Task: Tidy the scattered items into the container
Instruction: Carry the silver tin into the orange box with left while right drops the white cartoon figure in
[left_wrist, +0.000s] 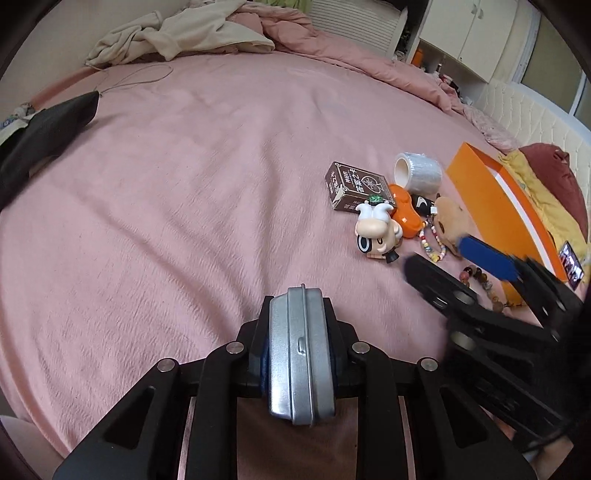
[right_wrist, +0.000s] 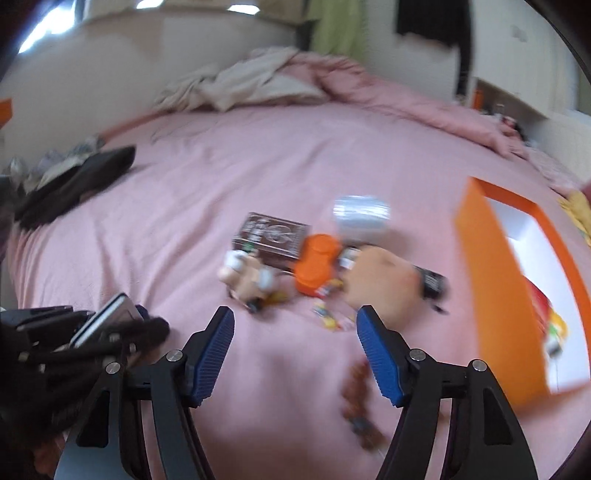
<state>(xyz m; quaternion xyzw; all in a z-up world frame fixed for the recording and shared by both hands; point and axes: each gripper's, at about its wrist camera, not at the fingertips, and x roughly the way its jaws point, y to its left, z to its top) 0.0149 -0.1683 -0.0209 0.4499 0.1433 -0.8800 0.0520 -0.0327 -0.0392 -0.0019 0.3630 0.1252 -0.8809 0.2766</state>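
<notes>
Clamped edgewise in the left gripper (left_wrist: 299, 354), a flat silver metal tin (left_wrist: 301, 354) awaits the orange box (left_wrist: 476, 173); right gripper (right_wrist: 295, 354) spread, empty.

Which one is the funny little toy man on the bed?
Find the orange box on the pink bed; a pile of small things lies beside it. At the pile's near edge, against the brown card box, lies the toy man: the only figure, white-haired with a big black eye.
</notes>
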